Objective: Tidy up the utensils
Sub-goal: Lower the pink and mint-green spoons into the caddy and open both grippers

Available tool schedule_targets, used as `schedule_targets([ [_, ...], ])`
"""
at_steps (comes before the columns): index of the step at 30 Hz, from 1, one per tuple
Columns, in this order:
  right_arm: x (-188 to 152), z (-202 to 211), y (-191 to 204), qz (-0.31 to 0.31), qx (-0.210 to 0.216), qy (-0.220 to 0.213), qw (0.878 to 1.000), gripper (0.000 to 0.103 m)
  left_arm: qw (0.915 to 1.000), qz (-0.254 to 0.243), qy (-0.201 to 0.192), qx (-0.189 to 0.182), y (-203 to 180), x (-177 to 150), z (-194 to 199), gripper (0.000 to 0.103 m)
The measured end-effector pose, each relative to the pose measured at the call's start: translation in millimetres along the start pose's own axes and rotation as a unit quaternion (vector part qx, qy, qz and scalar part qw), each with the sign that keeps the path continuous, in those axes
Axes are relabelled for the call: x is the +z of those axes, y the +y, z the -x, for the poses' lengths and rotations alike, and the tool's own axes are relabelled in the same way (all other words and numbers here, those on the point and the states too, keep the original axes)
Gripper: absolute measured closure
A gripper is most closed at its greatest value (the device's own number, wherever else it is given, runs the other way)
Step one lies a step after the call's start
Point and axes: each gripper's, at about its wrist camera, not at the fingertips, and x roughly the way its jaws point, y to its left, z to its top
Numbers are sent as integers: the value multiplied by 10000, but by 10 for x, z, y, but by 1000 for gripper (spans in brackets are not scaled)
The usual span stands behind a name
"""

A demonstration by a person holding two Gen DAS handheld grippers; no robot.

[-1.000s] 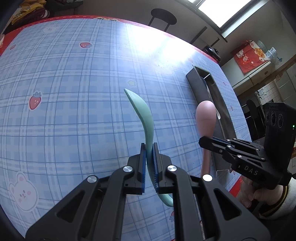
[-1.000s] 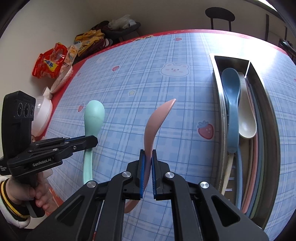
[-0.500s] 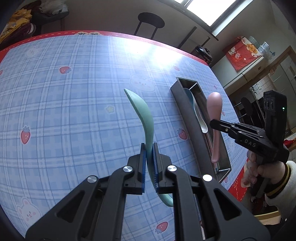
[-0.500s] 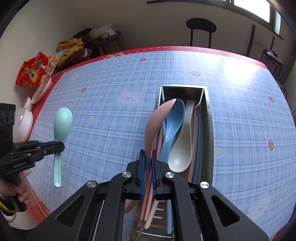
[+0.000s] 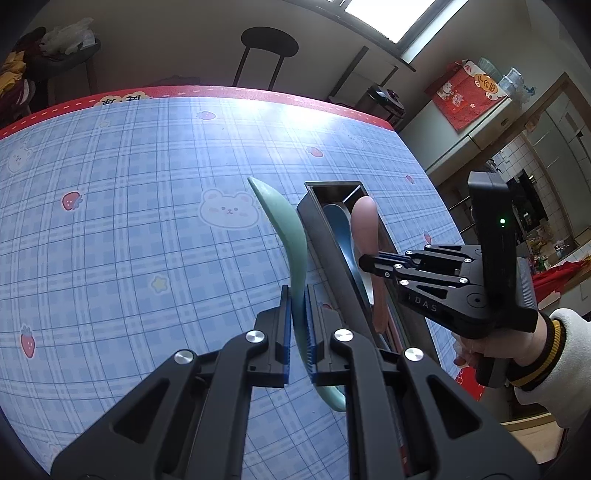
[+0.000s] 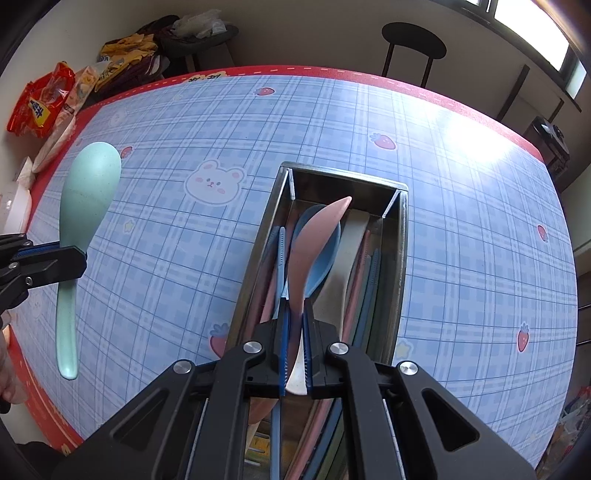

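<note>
Daylight came through a window point(image 5: 380, 14) beyond the table's far edge and threw white glare on the tablecloth point(image 5: 303, 114) near the far right corner, washing out its pattern. Both views were bright and sharp at the centre, with strong fisheye bending and dark vignetting at the corners.

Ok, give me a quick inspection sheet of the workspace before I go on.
Surface: table under a blue plaid cloth with bears and strawberries, red border.
Job's things: metal tray holding a blue spoon, a cream spoon and other utensils; pink spoon above it; green spoon off to the left.
Clutter: snack bags past the table edge.
Grippers: left gripper shut on green spoon; right gripper shut on pink spoon.
Cables: nothing seen.
Surroundings: black stool, window, kitchen.
</note>
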Motion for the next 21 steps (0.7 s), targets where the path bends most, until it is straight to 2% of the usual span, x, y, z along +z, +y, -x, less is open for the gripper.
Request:
schedule_targets([
  [3, 41, 2, -4, -128, 139, -74, 9998, 87, 10000, 10, 74, 2, -41, 34, -56, 92],
  [4, 35, 23, -22, -177, 200, -130, 9996, 79, 9999, 6, 106, -7, -58, 53, -85, 92],
  [5, 27, 52, -41, -209, 268, -202, 9992, 75, 9999, -5, 139, -15, -84, 69, -119, 92],
  [9, -27, 210, -153, -405, 293, -440, 9978, 72, 9995, -60, 287, -120, -192, 161, -286, 92],
  [11, -78, 311, -265, -627, 283, -579, 9960, 60, 9990, -91, 385, -185, -285, 214, -403, 92],
  [14, -175, 462, -481, -1004, 326, -792, 9913, 51, 9981, -152, 559, -218, -449, 291, -620, 92],
  [16, -240, 539, -626, -1221, 338, -881, 9880, 47, 9974, -164, 690, -161, -543, 341, -780, 92],
  [21, -435, 696, -934, -1653, 435, -1093, 9792, 46, 9941, -276, 1018, 272, -744, 429, -1084, 92],
])
